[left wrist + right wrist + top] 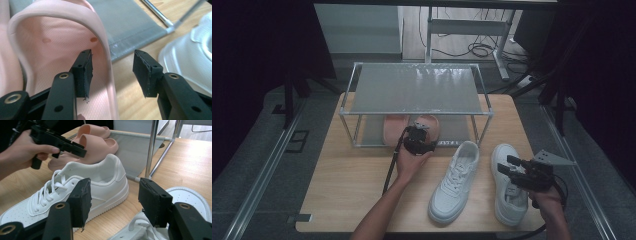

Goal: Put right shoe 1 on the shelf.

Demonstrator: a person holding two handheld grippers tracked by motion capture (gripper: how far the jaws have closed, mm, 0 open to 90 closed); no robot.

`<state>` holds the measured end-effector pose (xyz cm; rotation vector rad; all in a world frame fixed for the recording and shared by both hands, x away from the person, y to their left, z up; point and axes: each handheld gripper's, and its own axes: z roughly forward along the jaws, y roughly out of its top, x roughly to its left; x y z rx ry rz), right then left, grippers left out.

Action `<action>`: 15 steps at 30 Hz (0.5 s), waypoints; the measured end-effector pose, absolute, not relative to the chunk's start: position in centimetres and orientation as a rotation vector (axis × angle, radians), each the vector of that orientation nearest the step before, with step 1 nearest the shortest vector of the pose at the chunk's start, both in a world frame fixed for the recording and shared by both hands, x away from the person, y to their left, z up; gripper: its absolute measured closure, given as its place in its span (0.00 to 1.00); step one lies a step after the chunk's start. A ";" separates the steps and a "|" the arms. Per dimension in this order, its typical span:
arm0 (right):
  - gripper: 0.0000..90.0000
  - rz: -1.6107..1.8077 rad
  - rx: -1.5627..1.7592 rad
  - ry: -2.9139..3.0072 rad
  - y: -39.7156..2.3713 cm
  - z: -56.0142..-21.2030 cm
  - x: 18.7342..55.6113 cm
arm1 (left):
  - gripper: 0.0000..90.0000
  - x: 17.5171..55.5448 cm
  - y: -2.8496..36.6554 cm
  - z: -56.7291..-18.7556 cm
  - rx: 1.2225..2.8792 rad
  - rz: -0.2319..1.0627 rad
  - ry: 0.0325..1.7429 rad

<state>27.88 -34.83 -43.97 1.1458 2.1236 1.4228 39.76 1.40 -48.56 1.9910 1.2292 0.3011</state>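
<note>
Nearest the table's front edge lie two white sneakers (455, 182), the right gripper (513, 165) poised over the right-hand one with jaws spread and nothing between them. Behind, the left gripper (422, 131) stands spread around the rim of a pink slide sandal (60, 47) on the bottom shelf of the metal rack (414, 90), its pads not pressing.

1. We see a pink slide sandal (427, 126), soft and open-toed, flat on the rack's lower shelf at frame centre.
2. Its pink twin (394, 128) sits just left, touching it.
</note>
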 end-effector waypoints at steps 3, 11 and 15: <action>0.49 1.420 1.144 2.127 -34.7 -44.0 27.9 | 0.58 38.8 2.0 -48.1 2.003 0.281 1.162; 0.49 1.414 1.142 2.134 -34.5 -44.1 27.9 | 0.79 36.4 4.0 -47.6 2.033 0.295 1.066; 0.49 1.412 1.142 2.136 -34.5 -44.1 27.9 | 0.89 35.4 5.4 -47.8 2.050 0.310 1.029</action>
